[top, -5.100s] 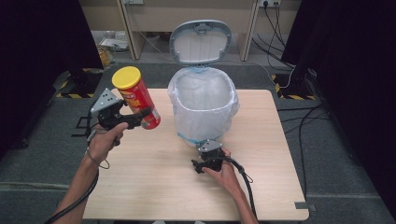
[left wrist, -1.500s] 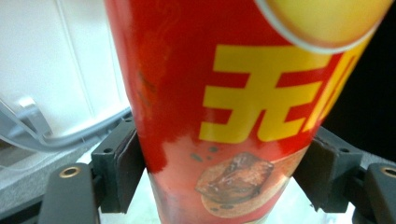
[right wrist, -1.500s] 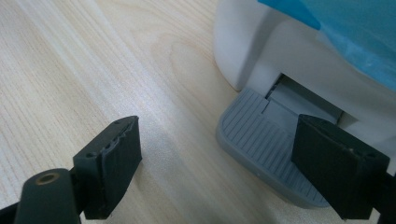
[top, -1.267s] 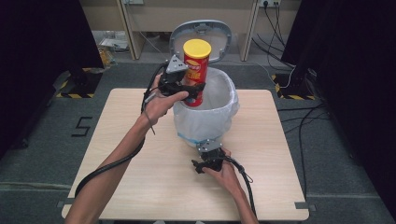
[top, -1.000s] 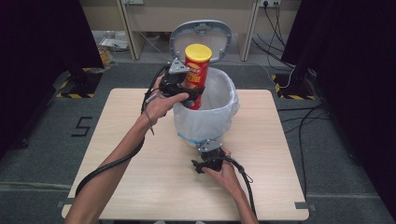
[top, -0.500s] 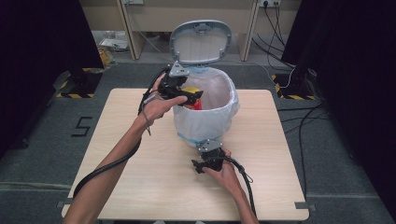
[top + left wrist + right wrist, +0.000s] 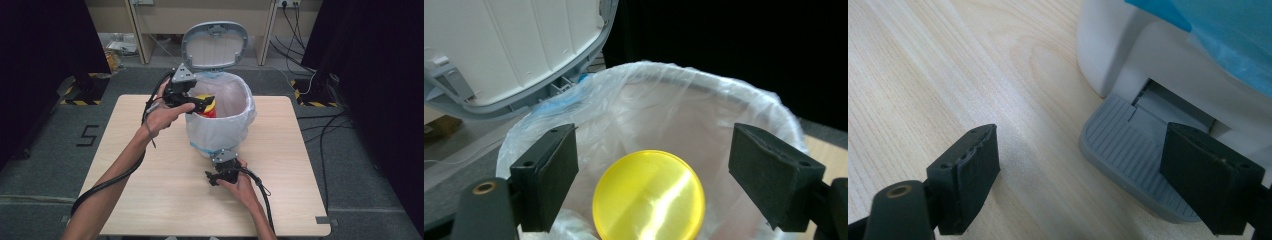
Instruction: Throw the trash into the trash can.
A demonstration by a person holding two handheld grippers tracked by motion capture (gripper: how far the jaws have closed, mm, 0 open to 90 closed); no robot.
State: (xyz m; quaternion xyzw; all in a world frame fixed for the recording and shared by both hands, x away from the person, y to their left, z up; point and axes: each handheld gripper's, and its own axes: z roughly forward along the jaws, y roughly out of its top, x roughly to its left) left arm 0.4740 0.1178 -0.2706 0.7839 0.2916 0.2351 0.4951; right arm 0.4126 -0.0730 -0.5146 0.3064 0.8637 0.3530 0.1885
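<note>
Left gripper (image 7: 206, 101) hangs over the near-left rim of the pedal bin (image 7: 220, 125), its jaws spread wide and gripping nothing; in the left gripper view both black pads (image 7: 546, 182) stand well apart on either side of the bin's mouth, with clear space between them and the can below. That can is a red crisp tube (image 7: 207, 106) with a yellow lid (image 7: 648, 196), and it sits inside the bin, within the clear plastic liner (image 7: 684, 107), lid upward and lower than the rim, touching neither pad. Behind the bin's mouth the white and grey lid of the bin (image 7: 215, 44) stands tipped open. Right gripper (image 7: 218, 174) is down at the foot of the bin, on the side nearest the person, with a hand (image 7: 242, 184) around it; its jaws are parted and clamp on nothing. In the right gripper view the grey ribbed foot pedal (image 7: 1133, 155) juts from the bin's white base, and one pad hangs in front of the pedal's far end while the other is over bare wood; whether that pad presses the pedal cannot be told. The bin stands on a wooden table (image 7: 150, 190), towards its far middle.
</note>
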